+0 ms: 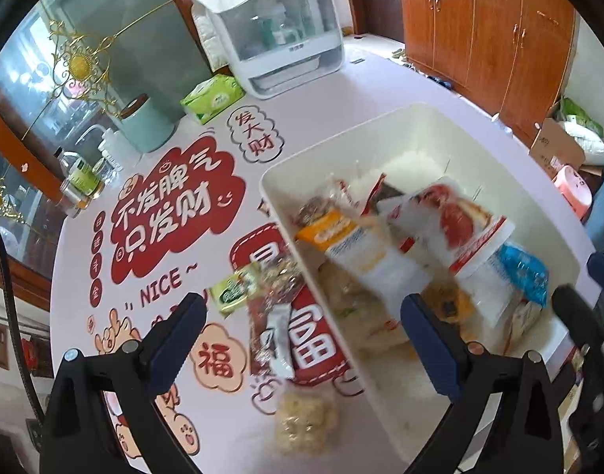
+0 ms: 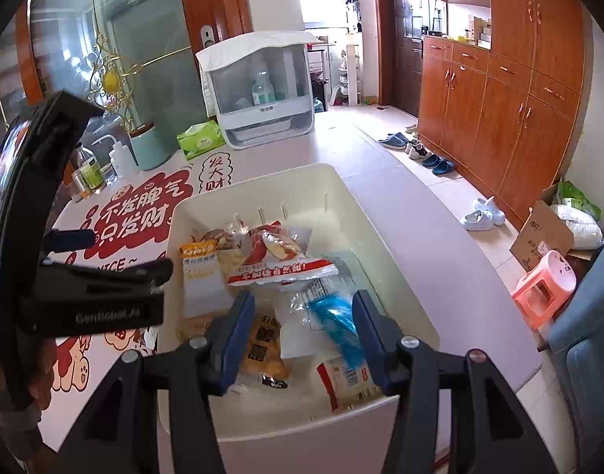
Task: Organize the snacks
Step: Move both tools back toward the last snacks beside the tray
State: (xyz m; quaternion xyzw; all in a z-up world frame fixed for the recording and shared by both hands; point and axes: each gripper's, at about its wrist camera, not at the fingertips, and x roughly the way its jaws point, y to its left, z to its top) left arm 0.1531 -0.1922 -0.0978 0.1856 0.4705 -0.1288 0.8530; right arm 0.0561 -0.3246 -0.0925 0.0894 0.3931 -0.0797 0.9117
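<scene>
Left tongs (image 1: 302, 339): jaws spread really wide with nothing pinched, hanging over the near-left rim of the bin, one finger over the table and the other over the bin's inside.
Right tongs (image 2: 300, 335): partly spread, not clamping anything, parked over the near end of the bin above a blue packet (image 2: 335, 322) and an orange-yellow packet (image 2: 264, 349).
Loose snacks: a brown wrapper with a silver strip (image 1: 272, 324) lies on the table just left of the bin wall, a pale crumbly bag (image 1: 304, 422) sits nearer the camera, and a small green pack (image 1: 233, 292) is on the far left of those. All kinda blurry.
Bin (image 1: 286, 217): white plastic tub on the table's right side, already stuffed with packets, including a big red-and-white bag (image 2: 282, 258) on top and a white pack with an orange top (image 2: 201, 272) to its left.
Table (image 1: 175, 245): pale cover with red cartoon lettering.
Far end: green tissue pack (image 1: 213, 96), mint canister (image 1: 146, 128), white covered rack (image 1: 278, 35).
</scene>
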